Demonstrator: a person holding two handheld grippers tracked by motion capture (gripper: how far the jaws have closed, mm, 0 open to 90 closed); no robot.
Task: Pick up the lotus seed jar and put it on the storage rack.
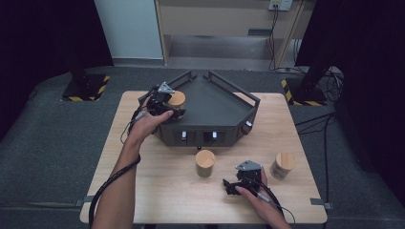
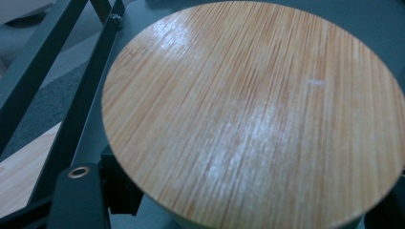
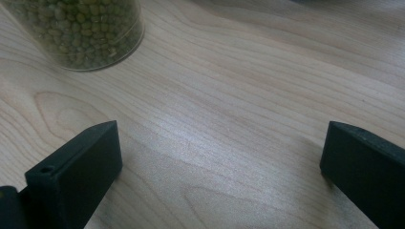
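While the left gripper [image 1: 167, 106] clamps an upright bamboo-lidded jar [image 1: 176, 100] over the black tray [image 1: 224, 112], the right gripper [image 1: 232, 186] rests wide open on the tabletop [image 1: 157, 191], a mung-bean jar [image 1: 205, 163] just ahead-left.

Both claws are chunky black plastic. The left claw [image 1: 168, 109] and the right claw [image 1: 228, 186] each carry a grey three-cornered plate on top and trail a black cable. Blocky square-ended jaws, one with a small screw hole. Bare forearms, no sleeves.
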